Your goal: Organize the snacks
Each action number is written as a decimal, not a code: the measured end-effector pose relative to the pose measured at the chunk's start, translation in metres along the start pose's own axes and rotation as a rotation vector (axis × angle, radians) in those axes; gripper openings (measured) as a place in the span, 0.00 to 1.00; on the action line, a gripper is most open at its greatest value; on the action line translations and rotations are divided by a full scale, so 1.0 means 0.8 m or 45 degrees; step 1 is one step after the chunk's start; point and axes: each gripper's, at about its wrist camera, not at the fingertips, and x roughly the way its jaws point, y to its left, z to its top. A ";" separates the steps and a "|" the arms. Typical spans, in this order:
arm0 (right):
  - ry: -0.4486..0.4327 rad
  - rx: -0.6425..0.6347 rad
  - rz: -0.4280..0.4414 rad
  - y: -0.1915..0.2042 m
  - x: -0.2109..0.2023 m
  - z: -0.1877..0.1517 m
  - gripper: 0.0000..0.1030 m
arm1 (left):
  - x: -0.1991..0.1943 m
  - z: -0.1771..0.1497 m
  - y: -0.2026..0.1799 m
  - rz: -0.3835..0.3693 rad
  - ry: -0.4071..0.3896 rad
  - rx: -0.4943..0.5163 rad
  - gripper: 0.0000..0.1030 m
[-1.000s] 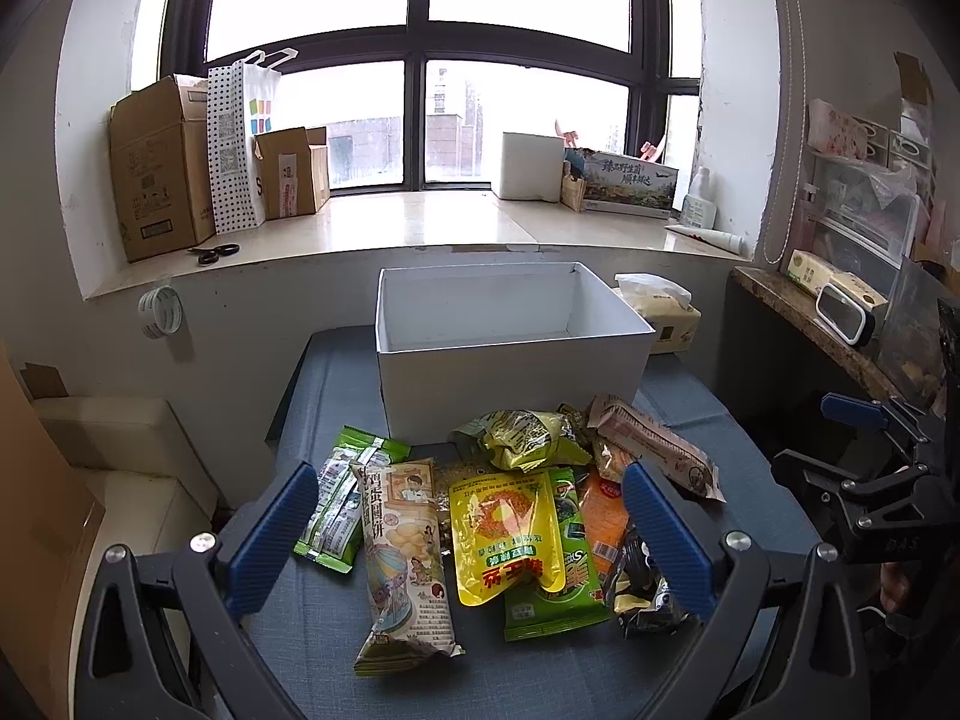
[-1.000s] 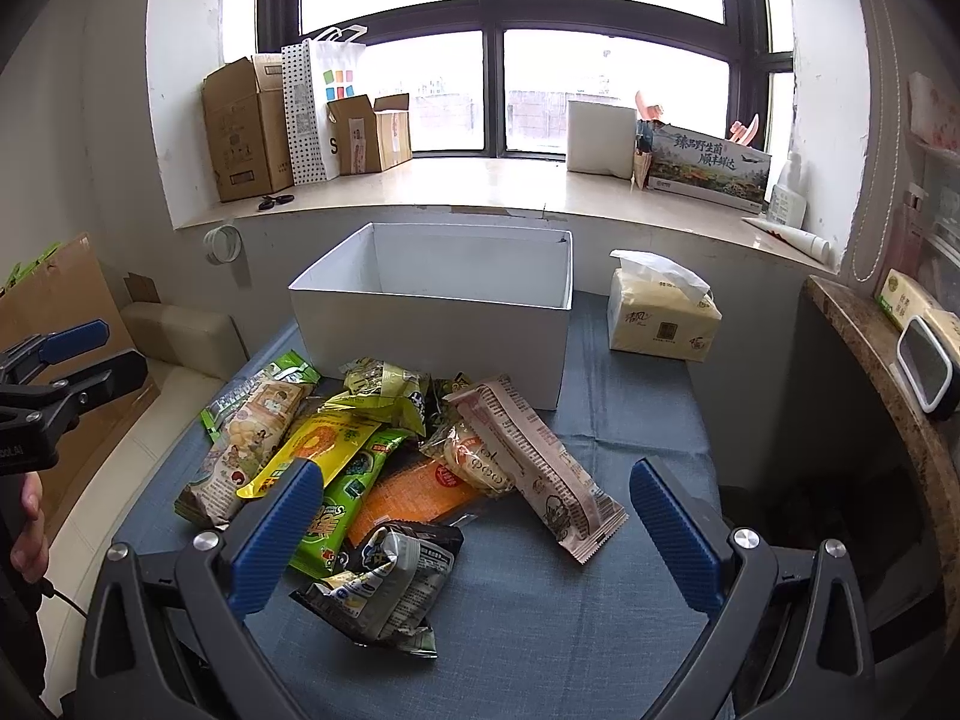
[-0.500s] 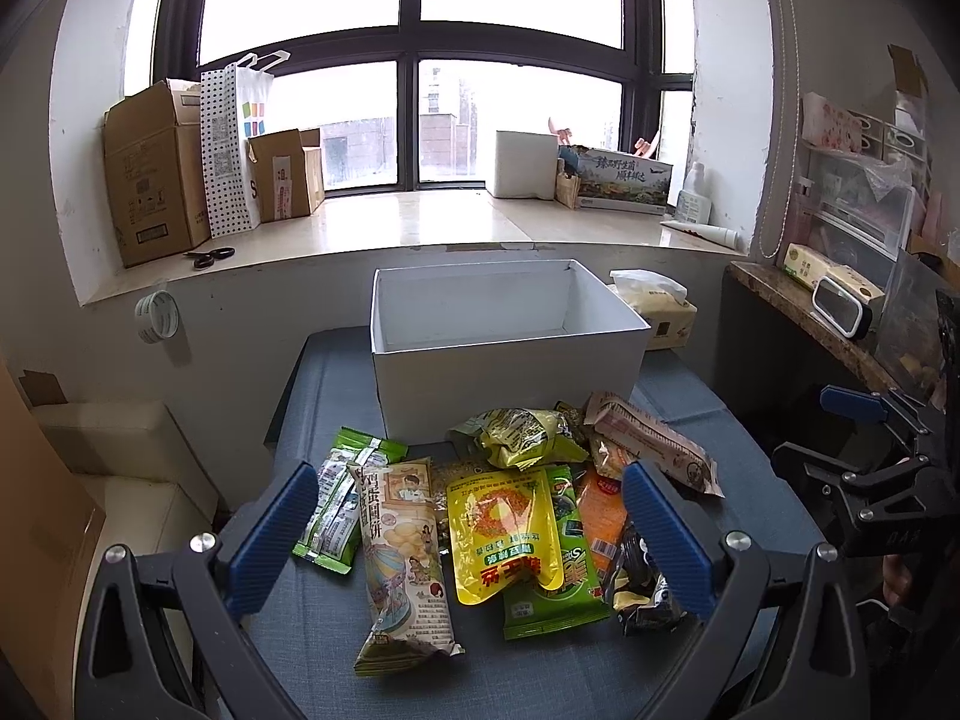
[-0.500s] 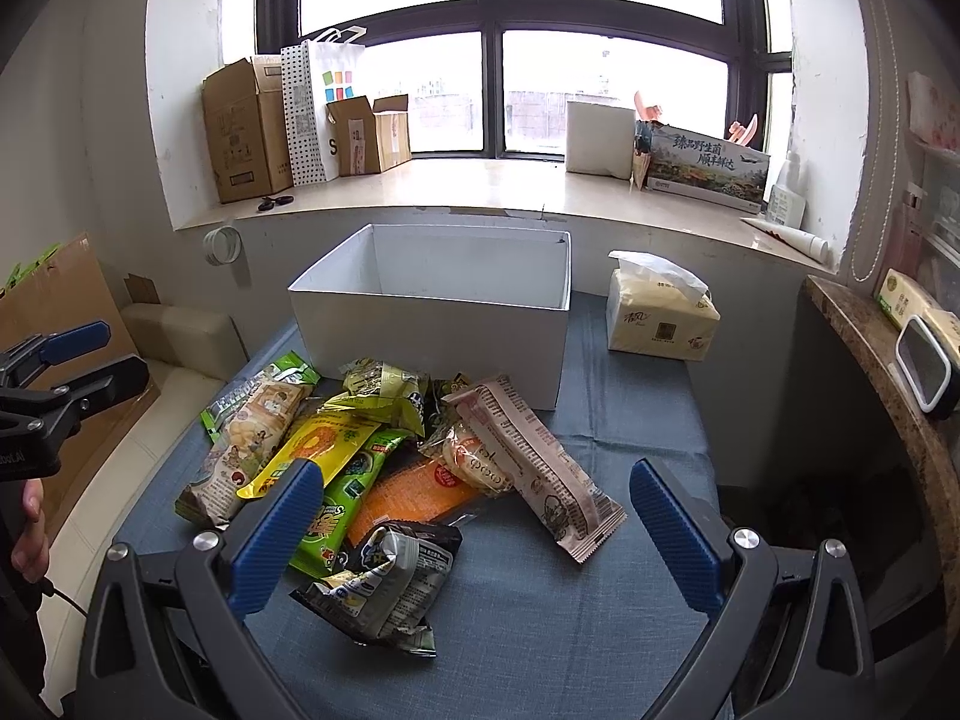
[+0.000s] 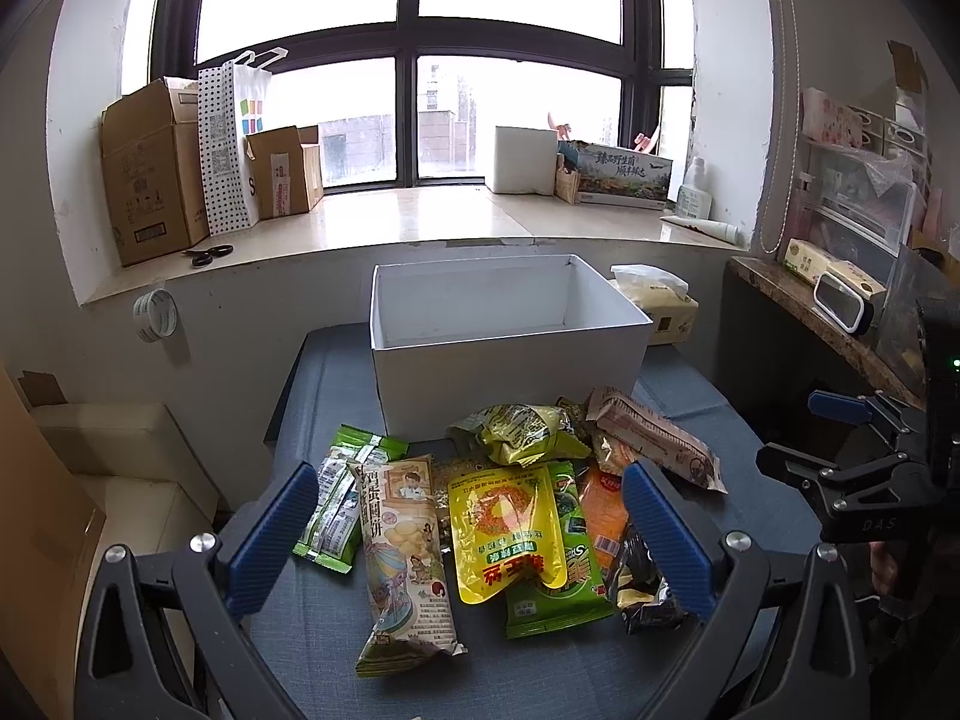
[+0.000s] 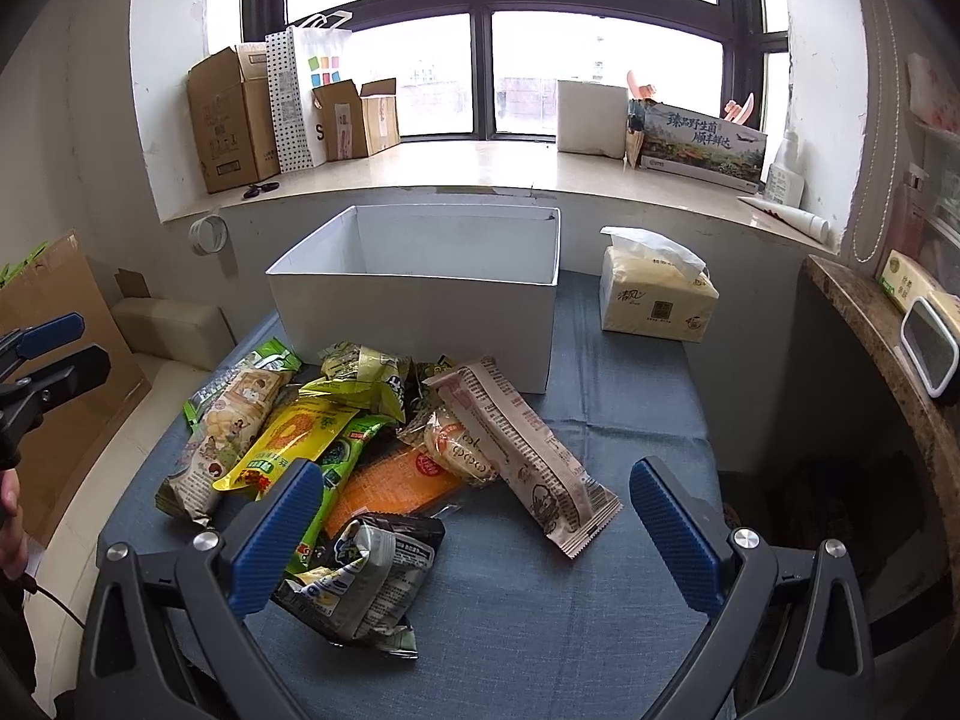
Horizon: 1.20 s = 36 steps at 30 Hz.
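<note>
- Snacks heaped loose on the blue bench (image 6: 630,630), just in front of the white box (image 6: 420,312); box interior shows nothing inside, so, by the look of it, sorting not yet begun.
- Left gripper (image 5: 474,534) hovering above the near-left part of the heap, fingers (image 5: 273,534) spread wide, nothing between them.
- Right gripper (image 6: 474,534) hovering above the near-right part, fingers (image 6: 675,534) likewise wide apart and empty.
- Directly ahead of the left gripper: tall biscuit pack (image 5: 405,558), long axis running toward the box and so roughly along the fingers' line of sight; yellow pouch (image 5: 507,531) just beside it on the right, overlapping a green pouch (image 5: 564,585).
- Green-and-white pack (image 5: 342,498) at the left edge of the heap, also lengthwise toward the box, nearer the left side.
- Ahead of the right gripper: crumpled grey-black pack (image 6: 360,582) nearest, close beside the left finger; long pinkish wrapper (image 6: 522,450) lying diagonally, far end toward the box, near end toward the right finger.
- Orange pack (image 6: 396,483) partly buried under the diagonal wrapper's neighbours; crumpled yellow-green bag (image 6: 360,381) at the back, touching or almost touching the box wall.
- Judgement: biscuit pack best suited to the left side, diagonal wrapper to the right; closing across the short width likely needed in both cases, with some wrist turn for the diagonal one.
- Risk: overlapping foil packs apt to drag along or slip.
</note>
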 end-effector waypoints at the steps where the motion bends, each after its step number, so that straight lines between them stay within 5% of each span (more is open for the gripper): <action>1: 0.003 -0.013 0.000 -0.003 0.006 0.001 1.00 | 0.001 -0.001 0.000 0.000 0.001 0.002 1.00; 13: 0.259 -0.137 0.143 -0.045 0.173 0.015 1.00 | 0.009 -0.017 0.003 -0.008 0.070 0.041 1.00; 18: 0.394 -0.158 0.196 -0.068 0.227 0.007 0.92 | 0.013 -0.027 0.012 0.005 0.098 0.039 1.00; 24: 0.454 -0.075 0.452 -0.099 0.243 -0.002 0.91 | 0.023 -0.027 0.017 -0.006 0.111 0.012 1.00; 27: 0.435 -0.114 0.543 -0.093 0.229 -0.007 0.60 | 0.030 -0.029 0.014 -0.009 0.124 0.017 1.00; 36: 0.271 -0.147 0.407 -0.058 0.163 -0.027 0.50 | 0.045 -0.032 0.016 0.005 0.162 0.001 1.00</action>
